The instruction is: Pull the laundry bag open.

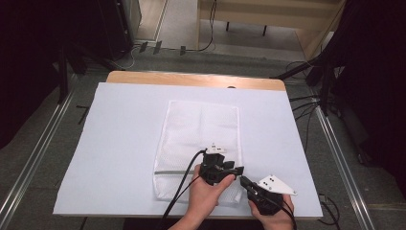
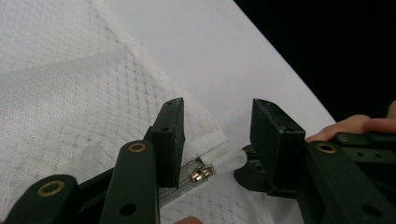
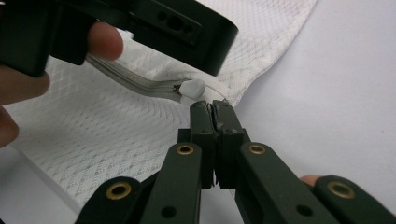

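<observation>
A white mesh zip bag [image 1: 201,129] lies flat on a white sheet [image 1: 119,143]. Its grey zip [image 1: 170,171] runs across the near end and finishes at a white rubber pull [image 2: 226,161] beside a brass slider [image 2: 201,173]. My left gripper [image 1: 235,168] hangs over that end. Its jaws stand open on either side of the pull [image 3: 192,88], and the pads do not press on it. My right gripper [image 1: 244,181] comes in from the right, and its jaws [image 3: 212,108] are shut together on the bag's edge just beyond the pull.
The sheet covers a wooden table [image 1: 191,79] whose near edge runs right under both hands. Bare sheet lies left and right of the bag. Metal rails [image 1: 38,153] flank the table, and cables and stand legs [image 1: 311,76] sit on the floor beyond.
</observation>
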